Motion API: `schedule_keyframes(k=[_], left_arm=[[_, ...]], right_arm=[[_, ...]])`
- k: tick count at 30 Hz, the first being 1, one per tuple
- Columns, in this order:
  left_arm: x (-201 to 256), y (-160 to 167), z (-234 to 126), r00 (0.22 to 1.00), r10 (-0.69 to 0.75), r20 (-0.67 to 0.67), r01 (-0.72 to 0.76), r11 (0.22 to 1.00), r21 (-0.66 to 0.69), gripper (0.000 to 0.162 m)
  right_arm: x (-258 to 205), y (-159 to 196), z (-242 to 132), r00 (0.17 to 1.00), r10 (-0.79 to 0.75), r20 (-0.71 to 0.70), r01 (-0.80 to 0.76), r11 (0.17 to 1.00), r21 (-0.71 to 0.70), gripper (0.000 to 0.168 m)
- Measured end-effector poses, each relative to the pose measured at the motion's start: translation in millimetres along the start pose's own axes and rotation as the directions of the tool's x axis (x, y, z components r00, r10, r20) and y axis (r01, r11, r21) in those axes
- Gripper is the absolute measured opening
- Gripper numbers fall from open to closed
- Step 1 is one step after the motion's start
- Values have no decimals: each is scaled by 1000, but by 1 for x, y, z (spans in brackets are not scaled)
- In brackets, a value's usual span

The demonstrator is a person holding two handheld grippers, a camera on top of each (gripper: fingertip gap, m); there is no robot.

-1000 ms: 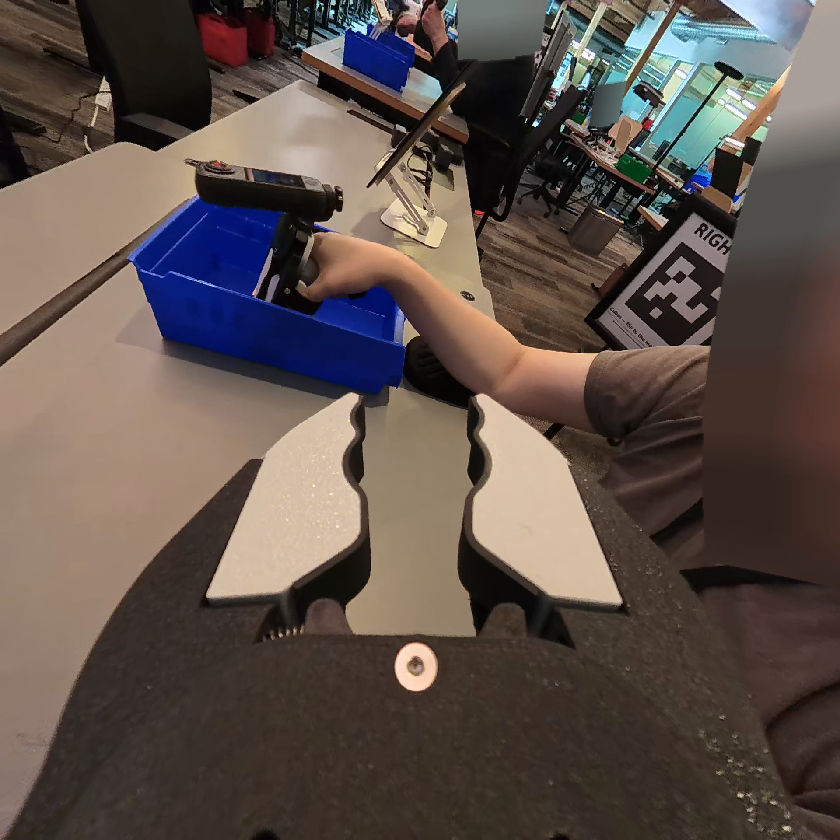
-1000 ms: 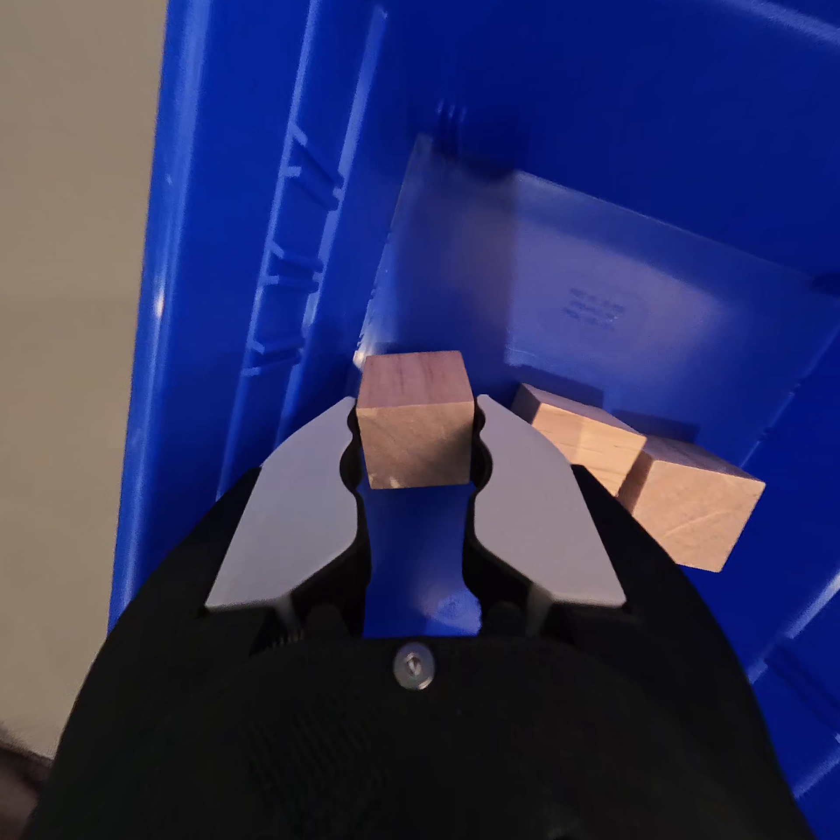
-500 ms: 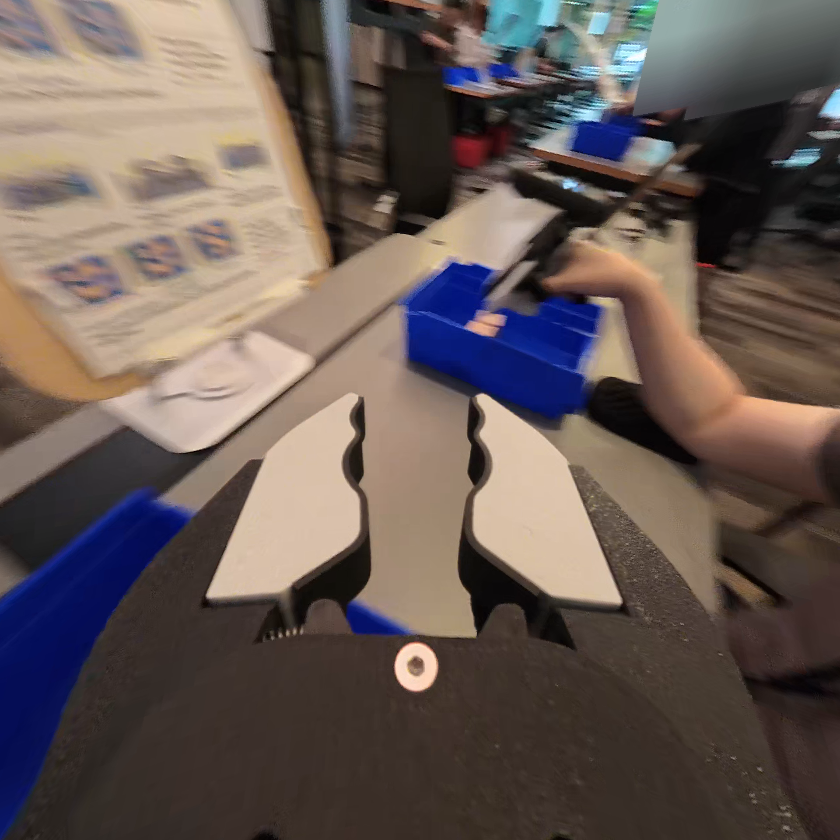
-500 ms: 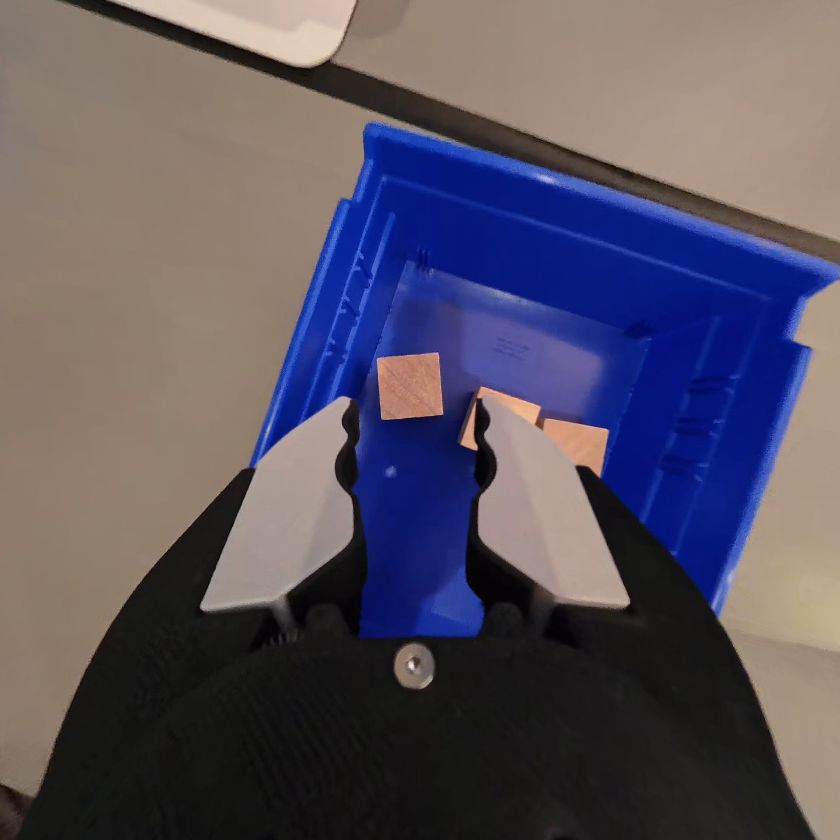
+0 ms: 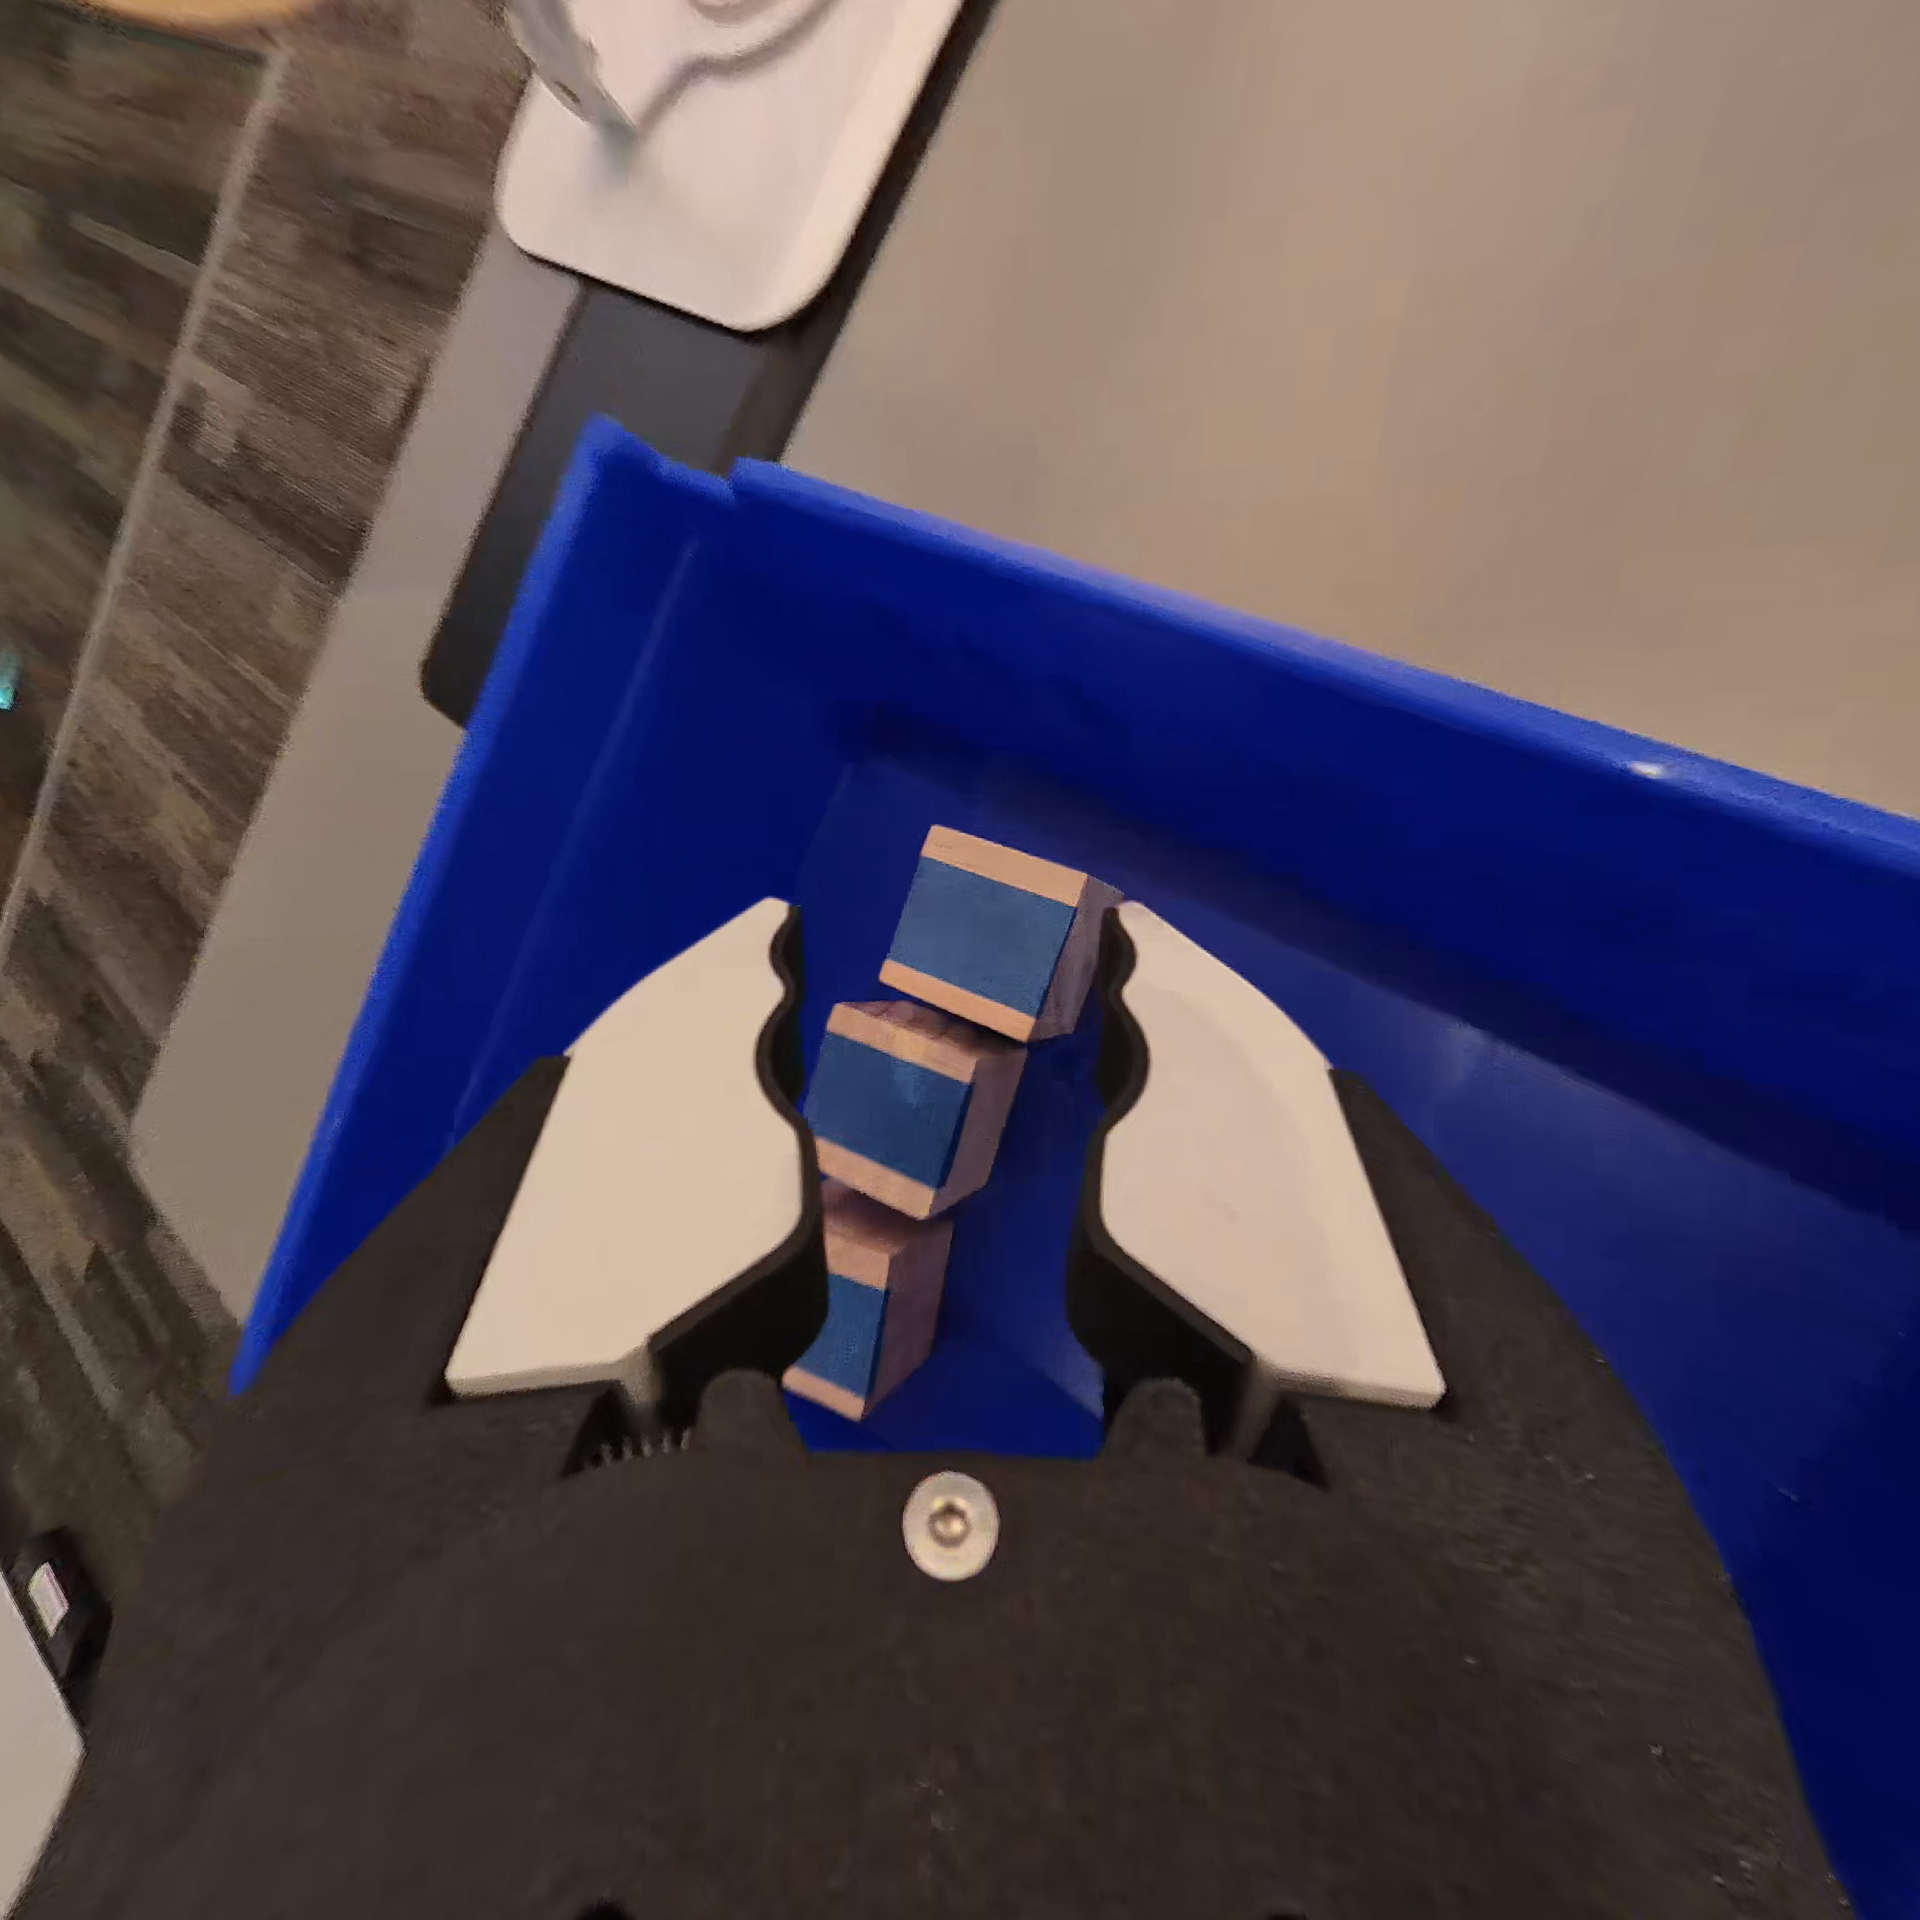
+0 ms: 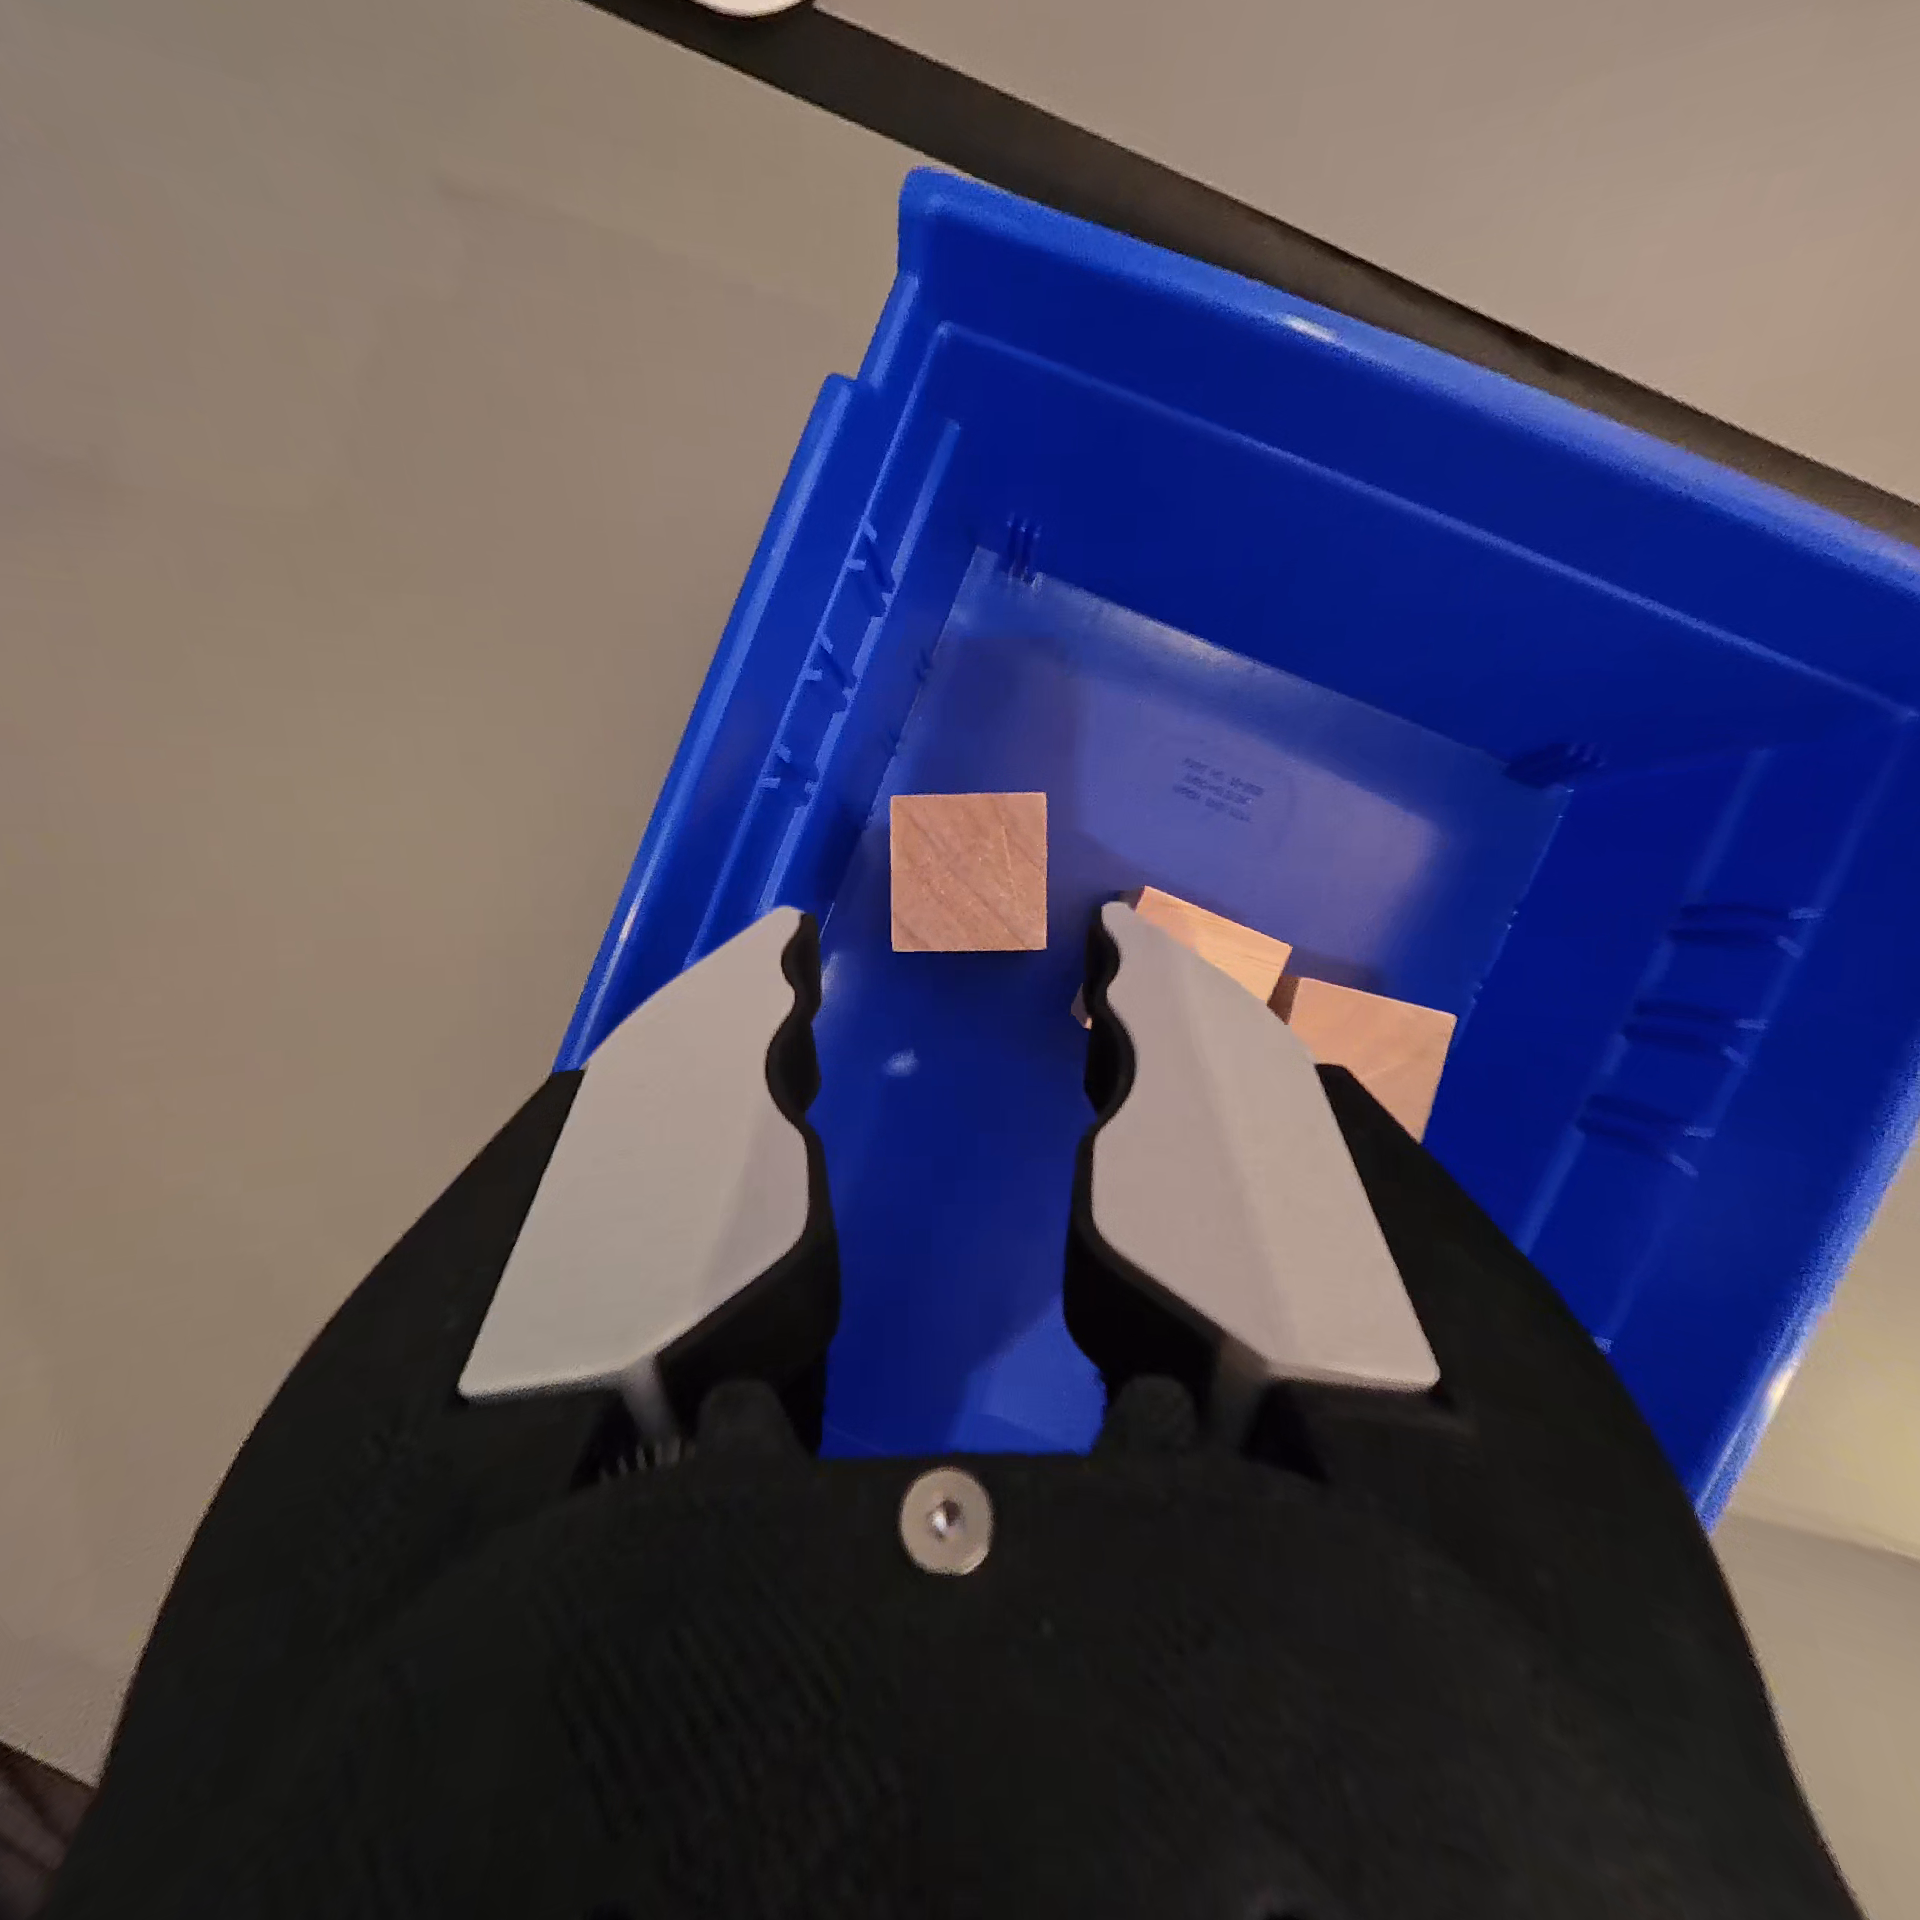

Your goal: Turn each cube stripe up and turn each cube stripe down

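Striped cubes (image 5: 982,935) left; plain cubes (image 6: 968,871) right

Striped cubes (image 5: 977,935): three, blue stripe shown upward, lined up in one bin.
Plain cubes (image 6: 968,871): three, bare wood shown upward, in another bin.

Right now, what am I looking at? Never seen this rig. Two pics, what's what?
These are two handheld grippers, one in each of a person's hands, each with a camera looking along its fingers. The left wrist view shows the left gripper, open, over a blue bin holding three wooden cubes in a row with blue stripes facing up, the farthest nearest its fingertips. The right wrist view shows the right gripper, also open, above another blue bin with three cubes showing plain wood, one lying apart. Both bins sit on a grey table. Nothing is held.
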State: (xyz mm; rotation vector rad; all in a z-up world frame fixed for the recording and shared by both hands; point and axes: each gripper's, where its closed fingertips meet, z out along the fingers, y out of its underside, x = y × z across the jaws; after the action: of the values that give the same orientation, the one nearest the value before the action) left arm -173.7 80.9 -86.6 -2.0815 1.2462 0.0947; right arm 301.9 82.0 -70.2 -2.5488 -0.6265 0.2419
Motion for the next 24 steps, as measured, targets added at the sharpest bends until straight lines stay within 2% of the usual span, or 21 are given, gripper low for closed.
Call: schedule_keyframes(k=[5, 10, 12, 15, 18, 22, 24], left_arm=[[7, 16, 32, 998, 6, -66, -13, 995, -101, 56], [15, 23, 49, 989, -40, -141, 19, 989, -147, 61], [17, 29, 53, 987, -42, -153, 13, 983, -184, 63], [17, 28, 52, 986, -53, -161, 24, 983, -181, 54], [20, 31, 45, 984, -39, -176, 2, 979, -205, 53], [-5, 24, 21, 998, -48, -36, 39, 977, -210, 52], [-18, 4, -4, 997, -61, 41, 65, 989, -131, 52]], right_arm=[[-1, 2, 6, 1000, -11, 6, 11, 1000, -18, 50], [-8, 6, 14, 999, -41, 18, 42, 997, -60, 50], [-10, 9, 18, 998, -53, 19, 54, 995, -79, 51], [-13, 10, 21, 998, -66, 24, 68, 993, -96, 51], [-15, 12, 23, 996, -80, 26, 82, 991, -108, 51], [-14, 10, 20, 996, -84, 11, 84, 991, -100, 50], [-13, 6, 15, 997, -83, -10, 82, 994, -75, 50]])
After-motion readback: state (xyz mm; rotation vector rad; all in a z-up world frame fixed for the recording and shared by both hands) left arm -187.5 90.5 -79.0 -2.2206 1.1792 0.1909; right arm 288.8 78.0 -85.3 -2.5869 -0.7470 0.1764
